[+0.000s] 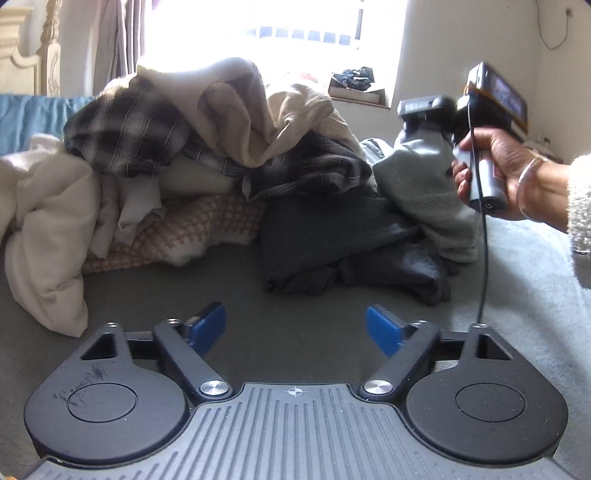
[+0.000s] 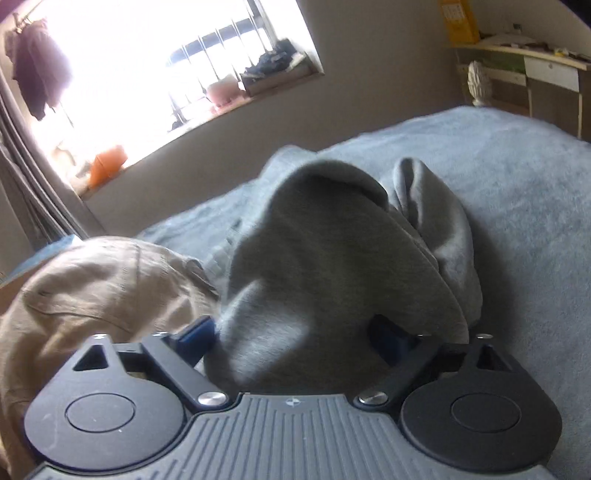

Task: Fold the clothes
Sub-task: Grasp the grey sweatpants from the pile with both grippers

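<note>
- Grey sweatshirt bunches between your right gripper fingers; the jaws stand wide with cloth filling the gap, and right wrist view doesn't settle whether they bite, so I cannot tell grip.
- Judged step: getting this garment out of the heap for folding. Close on a hem or shoulder edge, not the fat middle bunch, or it will hang lumpy.
- Lift slow; the fleece looks thick and limp and could slip out of a loose pinch.
- Left gripper hangs low over the grey bedcover, jaws spread, nothing between the blue pads. Garment sits well ahead and to its right.
- Bring the left one to a second edge of the same piece so you can spread it flat on bare cover.
- Just beyond the left jaws: dark trousers crumpled on the cover, touching the grey piece.
- Your hand holds the right tool above the garment in left wrist view.
- Tan garment lies just beside the grey one, left of the right jaws; mind not to snag it.
- Farther: plaid shirt and cream fabric in the heap, unfolded.
- Window at back.
</note>
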The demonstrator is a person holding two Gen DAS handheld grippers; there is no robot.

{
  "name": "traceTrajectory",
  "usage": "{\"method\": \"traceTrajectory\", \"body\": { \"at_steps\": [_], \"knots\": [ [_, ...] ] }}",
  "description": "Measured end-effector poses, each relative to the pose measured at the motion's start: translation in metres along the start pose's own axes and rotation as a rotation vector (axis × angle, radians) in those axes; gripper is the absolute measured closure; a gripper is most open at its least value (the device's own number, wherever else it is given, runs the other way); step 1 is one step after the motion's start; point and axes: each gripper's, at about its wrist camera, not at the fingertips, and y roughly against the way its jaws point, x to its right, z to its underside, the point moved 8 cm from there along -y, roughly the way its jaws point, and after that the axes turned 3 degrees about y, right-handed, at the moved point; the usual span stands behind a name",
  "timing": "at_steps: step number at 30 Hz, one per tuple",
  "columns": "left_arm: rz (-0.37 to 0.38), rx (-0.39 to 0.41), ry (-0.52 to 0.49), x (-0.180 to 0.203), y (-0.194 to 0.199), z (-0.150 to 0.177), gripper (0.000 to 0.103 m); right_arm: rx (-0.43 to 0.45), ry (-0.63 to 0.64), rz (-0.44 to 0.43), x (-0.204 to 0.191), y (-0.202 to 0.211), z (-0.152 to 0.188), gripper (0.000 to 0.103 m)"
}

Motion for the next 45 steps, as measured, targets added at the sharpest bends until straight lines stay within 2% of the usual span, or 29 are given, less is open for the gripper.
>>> {"method": "traceTrajectory", "body": {
  "at_steps": [1,3,4,6,9,12,13,14,15,20,21,23,25,26,28,31,36,39,45],
  "knots": [
    [0.012,0.011,-0.001,0.000,-0.003,-0.002,0.028,-0.006,-0.001,0.011,0.007,0.002,0.003,0.057],
    [0.045,0.049,-0.027,0.006,-0.011,-0.012,0.028,0.007,-0.002,0.001,0.020,0.012,0.006,0.093],
    [0.062,0.068,-0.041,0.009,-0.015,-0.016,0.028,0.026,0.021,-0.009,0.024,0.023,0.006,0.099],
    [0.122,0.098,-0.074,0.022,-0.025,-0.029,0.028,0.065,0.067,-0.031,0.030,0.045,0.006,0.100],
    [0.221,0.136,-0.129,0.049,-0.041,-0.047,0.024,0.091,0.133,-0.112,0.034,0.086,0.006,0.100],
    [0.292,0.176,-0.209,0.081,-0.057,-0.062,0.013,0.109,0.153,-0.192,0.035,0.124,0.011,0.100],
    [0.313,0.194,-0.238,0.092,-0.062,-0.066,0.005,0.111,0.159,-0.217,0.036,0.135,0.013,0.100],
    [0.334,0.212,-0.268,0.103,-0.067,-0.069,0.003,0.106,0.159,-0.229,0.037,0.141,0.016,0.100],
    [0.349,0.232,-0.300,0.114,-0.071,-0.071,0.003,0.101,0.159,-0.241,0.039,0.148,0.020,0.100],
    [0.452,0.211,-0.449,0.166,-0.094,-0.066,0.003,0.072,0.097,-0.318,0.051,0.167,0.040,0.100],
    [0.455,0.213,-0.489,0.173,-0.097,-0.062,0.005,0.065,0.088,-0.332,0.053,0.168,0.044,0.100],
    [0.459,0.222,-0.549,0.185,-0.098,-0.056,0.017,0.052,0.072,-0.358,0.056,0.170,0.052,0.100],
    [0.469,0.231,-0.563,0.191,-0.096,-0.054,0.054,0.050,0.055,-0.386,0.057,0.172,0.057,0.100],
    [0.476,0.234,-0.556,0.192,-0.094,-0.054,0.058,0.053,0.046,-0.399,0.059,0.175,0.059,0.100],
    [0.512,0.245,-0.525,0.189,-0.085,-0.056,0.078,0.075,0.026,-0.433,0.062,0.183,0.057,0.100],
    [0.542,0.283,-0.524,0.189,-0.067,-0.062,0.087,0.105,0.037,-0.483,0.060,0.202,0.054,0.100],
    [0.603,0.332,-0.474,0.179,-0.024,-0.073,0.089,0.154,0.047,-0.566,0.054,0.249,0.053,0.100],
    [0.646,0.364,-0.435,0.172,0.015,-0.079,0.090,0.188,0.057,-0.612,0.048,0.282,0.054,0.100],
    [0.719,0.462,-0.356,0.163,0.110,-0.090,0.090,0.303,0.105,-0.734,0.029,0.382,0.060,0.100]
  ]
}}
